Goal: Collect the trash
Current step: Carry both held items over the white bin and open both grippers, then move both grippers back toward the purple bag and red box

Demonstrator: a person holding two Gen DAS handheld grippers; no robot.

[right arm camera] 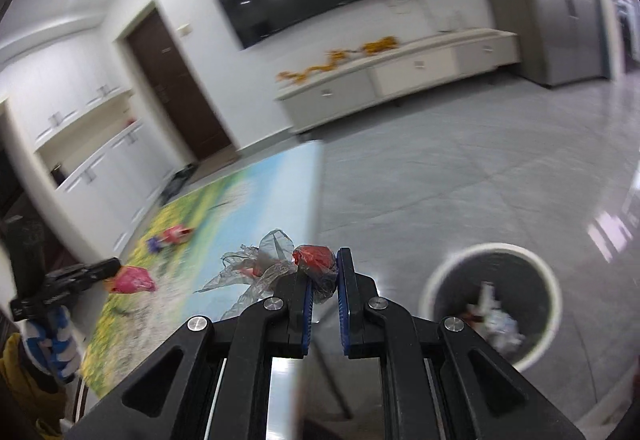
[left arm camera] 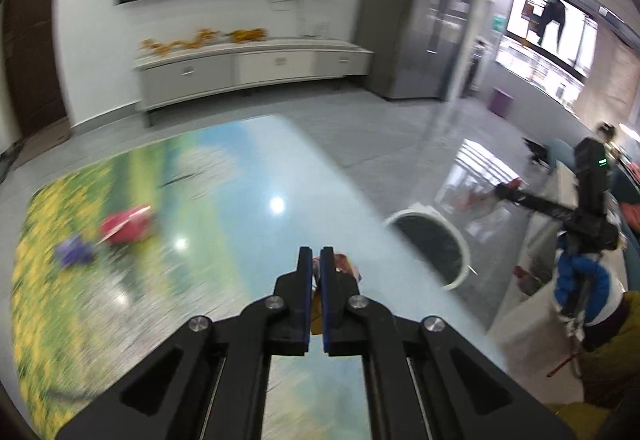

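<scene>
while both hand-held grippers are loaded, the step in hand reads as carrying trash from the counter (right arm camera: 276, 175) to the bin (right arm camera: 434, 282) on the floor at the right.

far left on the counter, a purple scrap (left arm camera: 74, 254) and a red wrapper (left arm camera: 126, 228) lie close together, not yet collected.

left hand-held gripper (left arm camera: 316, 254): jaws nearly together, pinching a small wrapper; only its edge shows past the blue pads (left arm camera: 329, 280). in the right wrist view the same piece appears as a pink-red wrapper (right arm camera: 134, 280) at the tip of this gripper, above the near part of the counter.

right hand-held gripper (right arm camera: 324, 268): jaws narrow, clamped on a red-tinted crumpled wrapper (right arm camera: 314, 260), with clear film (right arm camera: 256, 268) trailing to its left. it sits at the counter's right edge, not yet above the bin.

the bin, white-rimmed and dark-lined, stands just beside the counter and already contains crumpled waste (right arm camera: 496, 320).

next move, as judged: bring each hand-held gripper rightward until its load is above the bin opening, then part the jaws. the trailing film may cling to a pad or drape over the rim, so release well inside the opening. afterwards, two pieces remain at far left.
</scene>
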